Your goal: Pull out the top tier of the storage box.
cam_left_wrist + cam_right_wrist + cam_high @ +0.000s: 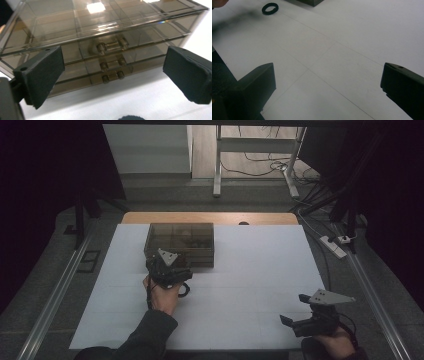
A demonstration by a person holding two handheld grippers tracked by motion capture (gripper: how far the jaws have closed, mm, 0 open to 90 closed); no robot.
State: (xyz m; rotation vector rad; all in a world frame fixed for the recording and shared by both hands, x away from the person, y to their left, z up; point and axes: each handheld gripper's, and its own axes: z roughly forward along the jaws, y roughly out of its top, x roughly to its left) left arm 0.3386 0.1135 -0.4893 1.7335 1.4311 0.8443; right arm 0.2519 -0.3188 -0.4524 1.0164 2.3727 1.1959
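Observation:
A smoky transparent drawer box (180, 240) stands on the white table top (250, 265). My left gripper (166, 266) is right at its front, open. In the left gripper view the box (100, 27) shows three stacked drawers, each with a small bar handle (112, 46) in the middle, and my left gripper (112, 67) has its jaws spread wide on either side of those handles without touching them. A black ring (185, 290) lies on the table beside the left hand. My right gripper (295, 309) is open near the front right edge, with nothing between its jaws.
The right gripper view has my right gripper (328, 75) over bare white table, with the black ring (270, 8) and a corner of the box (310, 2) far off. A wooden strip (210, 217) borders the table's far edge; metal rails (55, 290) run along both sides.

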